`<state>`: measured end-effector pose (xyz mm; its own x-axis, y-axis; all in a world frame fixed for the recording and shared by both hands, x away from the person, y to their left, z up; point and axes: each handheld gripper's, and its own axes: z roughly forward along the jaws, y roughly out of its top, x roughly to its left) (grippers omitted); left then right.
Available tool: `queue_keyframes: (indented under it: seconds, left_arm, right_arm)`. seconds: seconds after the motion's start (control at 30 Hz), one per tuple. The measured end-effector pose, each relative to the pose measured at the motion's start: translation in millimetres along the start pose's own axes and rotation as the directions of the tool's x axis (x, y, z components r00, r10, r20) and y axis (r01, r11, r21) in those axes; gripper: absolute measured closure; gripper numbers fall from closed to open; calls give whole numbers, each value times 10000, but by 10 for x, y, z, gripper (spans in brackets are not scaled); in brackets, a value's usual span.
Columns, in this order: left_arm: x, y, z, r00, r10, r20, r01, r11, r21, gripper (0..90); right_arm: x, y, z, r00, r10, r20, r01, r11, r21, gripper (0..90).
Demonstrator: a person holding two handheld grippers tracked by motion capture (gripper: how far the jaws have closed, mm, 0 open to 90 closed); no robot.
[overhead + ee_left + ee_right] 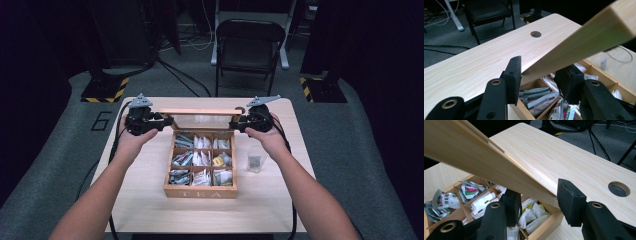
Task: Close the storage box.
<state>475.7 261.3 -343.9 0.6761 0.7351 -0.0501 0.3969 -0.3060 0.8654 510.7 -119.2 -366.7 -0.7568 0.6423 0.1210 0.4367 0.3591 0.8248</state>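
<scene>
A wooden tea box [200, 192] marked TEA stands mid-table, its compartments full of tea bags [200, 159]. Its hinged lid [200, 111] is raised behind it. My left gripper [167, 121] is at the lid's left end and my right gripper [235, 122] at its right end. In the left gripper view the lid's corner [574, 47] lies between the jaws of the left gripper [540, 72], and both pads touch it. In the right gripper view the lid's edge [499, 167] runs between the jaws of the right gripper [537, 195], meeting the right pad.
A small clear glass [255, 160] stands just right of the box, under my right wrist. The light wood table [150, 200] has a round cable hole [535, 34] near its far edge. A black folding chair [247, 45] stands beyond the table.
</scene>
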Motion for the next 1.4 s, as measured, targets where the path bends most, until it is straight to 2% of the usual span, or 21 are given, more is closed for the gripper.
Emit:
queue_keyframes:
  seconds: [0.2,0.43,0.53,0.7,0.83,1.27,1.4]
  left_arm:
    - [-32,-68,-22,9999,-40,108,41,10000,-65,556]
    - [-82,-146,-54,9999,-8,163,8,10000,-1,548]
    - [-95,-182,-65,9998,21,215,-21,10000,3,544]
    - [-121,-217,-78,9998,55,207,-56,10000,43,542]
    - [-133,-241,-89,9996,29,289,-32,9999,109,540]
    - [-172,-315,-117,9995,79,320,-86,9997,217,540]
    - [-176,-334,-120,9993,22,372,-30,9997,225,539]
  right_arm:
    - [42,-64,-33,10000,-3,-33,3,9999,-104,519]
    - [150,-99,-115,9992,-400,-1,399,9990,-179,514]
    - [205,-103,-166,9986,-521,-23,520,9985,-185,514]
    - [312,-85,-299,9965,-840,20,840,9953,-481,514]
    - [361,-82,-360,9952,-964,-139,955,9940,-539,520]
    - [557,-99,-600,9897,-1387,-342,1363,9886,-639,534]
    - [587,-104,-635,9873,-1557,-306,1540,9867,-511,560]
